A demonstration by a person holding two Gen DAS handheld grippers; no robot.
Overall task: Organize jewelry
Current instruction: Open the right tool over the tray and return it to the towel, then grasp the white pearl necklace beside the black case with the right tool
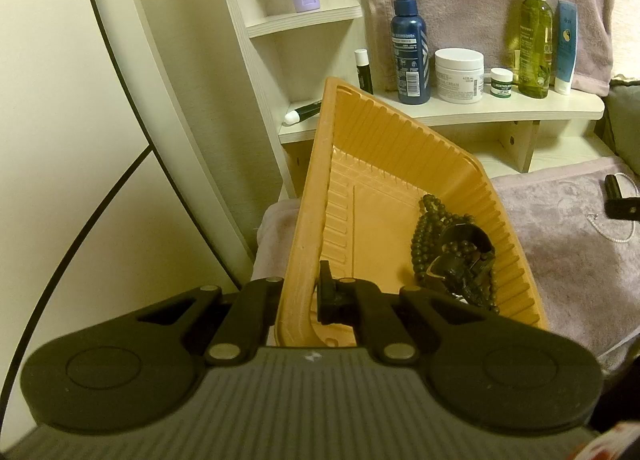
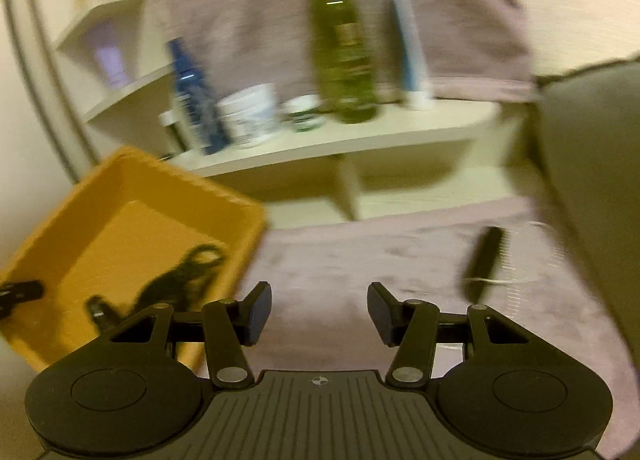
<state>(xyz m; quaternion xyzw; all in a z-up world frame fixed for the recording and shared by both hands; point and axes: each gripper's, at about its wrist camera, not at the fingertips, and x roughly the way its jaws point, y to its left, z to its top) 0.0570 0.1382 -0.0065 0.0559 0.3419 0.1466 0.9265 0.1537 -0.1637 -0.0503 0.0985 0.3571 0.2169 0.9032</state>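
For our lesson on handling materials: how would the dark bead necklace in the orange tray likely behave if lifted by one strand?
The bead necklace would probably hang limp, since it lies in loose loops. It looks tangled with the dark pieces beside it, so they may come along. The round beads might slip between the pads.

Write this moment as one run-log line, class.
left gripper: shut on orange tray rim | tray: bead necklace inside | right gripper: open, empty, above towel

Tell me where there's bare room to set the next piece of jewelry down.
Free: the orange tray floor left of the dark beads, and the purple towel between tray and black clip. Crowded: the shelf with bottles.
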